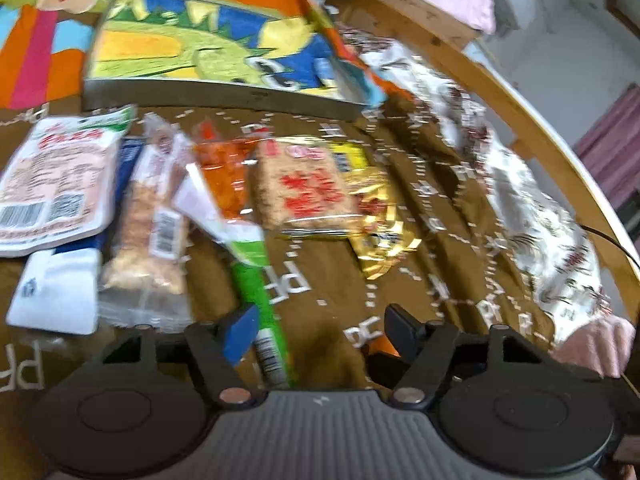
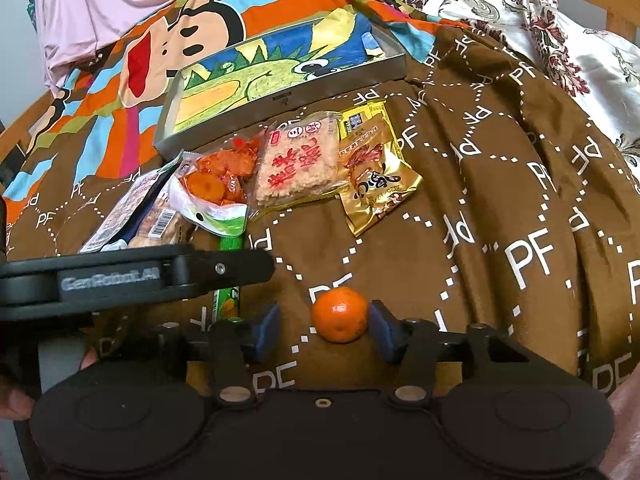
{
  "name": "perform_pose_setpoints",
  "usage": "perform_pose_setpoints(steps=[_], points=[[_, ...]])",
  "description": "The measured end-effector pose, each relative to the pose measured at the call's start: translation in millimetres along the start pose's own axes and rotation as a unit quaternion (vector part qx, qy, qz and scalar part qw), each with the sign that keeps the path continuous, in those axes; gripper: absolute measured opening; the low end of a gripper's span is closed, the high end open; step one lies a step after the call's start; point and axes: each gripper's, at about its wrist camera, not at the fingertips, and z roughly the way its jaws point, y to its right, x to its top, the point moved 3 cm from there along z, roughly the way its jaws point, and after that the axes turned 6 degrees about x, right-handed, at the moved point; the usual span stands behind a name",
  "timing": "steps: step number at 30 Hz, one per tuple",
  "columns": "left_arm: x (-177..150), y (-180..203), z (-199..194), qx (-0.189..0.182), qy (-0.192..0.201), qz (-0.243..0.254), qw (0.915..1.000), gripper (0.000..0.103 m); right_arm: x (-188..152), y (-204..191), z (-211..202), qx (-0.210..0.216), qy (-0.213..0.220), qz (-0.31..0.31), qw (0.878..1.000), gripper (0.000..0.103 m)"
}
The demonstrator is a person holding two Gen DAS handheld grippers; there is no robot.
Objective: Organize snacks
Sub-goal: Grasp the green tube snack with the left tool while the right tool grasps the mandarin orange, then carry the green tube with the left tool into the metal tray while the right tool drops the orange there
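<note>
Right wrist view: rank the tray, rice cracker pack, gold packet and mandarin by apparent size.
1. Tray, clearly largest.
2. Rice cracker pack and gold packet look alike; not ranked.
3. Mandarin, smallest, though nearest the camera between the right gripper fingers.

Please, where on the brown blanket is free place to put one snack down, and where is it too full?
Free: the brown blanket right of the gold packet, toward the floral pillow, and the strip between the mandarin and the rice cracker pack. Crowded: the snack pile left of that pack, below the tray.
</note>
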Motion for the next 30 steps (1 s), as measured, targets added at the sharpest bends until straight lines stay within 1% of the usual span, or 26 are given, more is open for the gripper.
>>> perform_pose_setpoints(steps=[1, 3, 5, 8, 9, 10, 11, 12, 13, 15, 18, 20, 23, 27, 30], points=[[0, -3, 3, 0.011, -0.009, -0.008, 0.9999, 0.065, 0, 0, 0, -0.001, 0.003, 0.001, 1.000, 0.047], [0, -10, 9, 0.022, -0.022, -0.024, 0.9992, 0.054, 1, 1, 1, -0.004, 0.007, 0.002, 1.000, 0.046], [1, -15, 13, 0.027, -0.027, -0.038, 0.9986, 0.050, 1, 3, 5, -0.011, 0.003, 0.008, 1.000, 0.044], [4, -17, 19, 0.027, -0.028, -0.053, 0.9978, 0.049, -1, 8, 15, -0.020, -0.015, 0.024, 0.999, 0.039], [4, -18, 22, 0.031, -0.028, -0.057, 0.9975, 0.043, -1, 9, 17, -0.023, -0.017, 0.029, 0.999, 0.036], [5, -19, 23, 0.036, -0.029, -0.060, 0.9971, 0.040, -1, 10, 18, -0.026, -0.015, 0.030, 0.999, 0.037], [4, -21, 24, 0.043, -0.030, -0.062, 0.9967, 0.034, -1, 9, 18, -0.026, -0.012, 0.030, 0.999, 0.036], [4, -21, 25, 0.049, -0.031, -0.062, 0.9964, 0.026, -1, 8, 18, -0.026, -0.010, 0.028, 0.999, 0.036], [4, -23, 24, 0.055, -0.033, -0.064, 0.9959, 0.022, -1, 7, 18, -0.026, -0.010, 0.025, 0.999, 0.036], [4, -26, 24, 0.048, -0.034, -0.080, 0.9950, 0.022, -1, 6, 18, -0.024, -0.007, 0.021, 0.999, 0.035], [3, -27, 20, 0.048, -0.037, -0.096, 0.9935, 0.020, -1, 5, 15, -0.018, 0.000, 0.017, 1.000, 0.035], [0, -26, 16, 0.048, -0.041, -0.108, 0.9922, 0.020, 0, 3, 10, -0.014, 0.013, 0.011, 1.000, 0.035], [-5, -25, 9, 0.034, -0.053, -0.135, 0.9888, 0.020, 2, 1, 3, -0.011, 0.031, 0.001, 0.999, 0.035], [-13, -30, -1, 0.003, -0.062, -0.187, 0.9803, 0.020, 3, -2, -3, -0.007, 0.047, -0.006, 0.999, 0.035], [-16, -32, -11, -0.015, -0.058, -0.214, 0.9751, 0.020, 5, -4, -9, -0.001, 0.063, -0.012, 0.998, 0.035]])
